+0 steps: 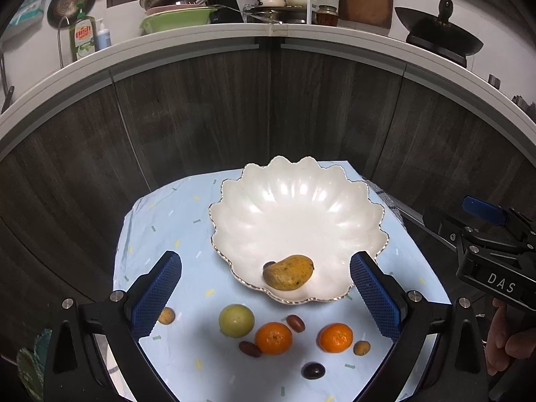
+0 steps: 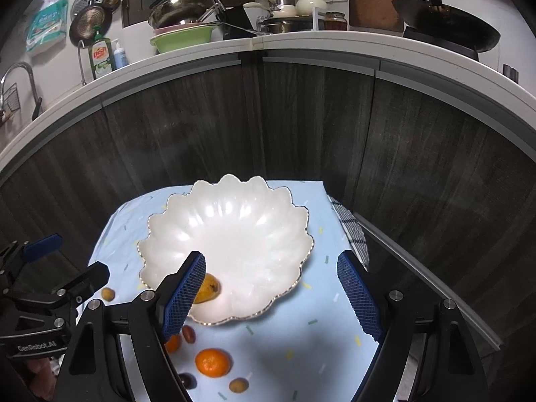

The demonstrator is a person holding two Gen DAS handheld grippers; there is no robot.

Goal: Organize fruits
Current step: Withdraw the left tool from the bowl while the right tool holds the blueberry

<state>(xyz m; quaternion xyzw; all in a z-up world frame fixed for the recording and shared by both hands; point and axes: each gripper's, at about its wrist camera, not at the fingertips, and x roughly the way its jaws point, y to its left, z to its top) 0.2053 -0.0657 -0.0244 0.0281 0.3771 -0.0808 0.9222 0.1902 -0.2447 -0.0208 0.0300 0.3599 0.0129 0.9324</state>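
Observation:
A white scalloped bowl [image 1: 294, 211] stands on a light blue cloth [image 1: 187, 207]. In it lie a yellow mango [image 1: 288, 272] and a small dark fruit [image 1: 269, 264]. In front of the bowl on the cloth lie a green round fruit [image 1: 236, 320], two oranges [image 1: 273, 338] [image 1: 335, 337], two brown dates [image 1: 295, 322] [image 1: 250, 348], a dark grape [image 1: 313, 370] and two small yellow fruits [image 1: 166, 315] [image 1: 361, 348]. My left gripper [image 1: 266, 298] is open and empty above the loose fruits. My right gripper [image 2: 273, 296] is open and empty over the bowl's [image 2: 234, 227] near rim.
Dark wood cabinet fronts [image 1: 234, 107] rise behind the cloth under a white counter edge [image 1: 268, 31] crowded with pots, a green basin and a dish-soap bottle. A wok [image 2: 445, 30] sits at the right. A checked towel [image 2: 351, 231] hangs at the cloth's right edge.

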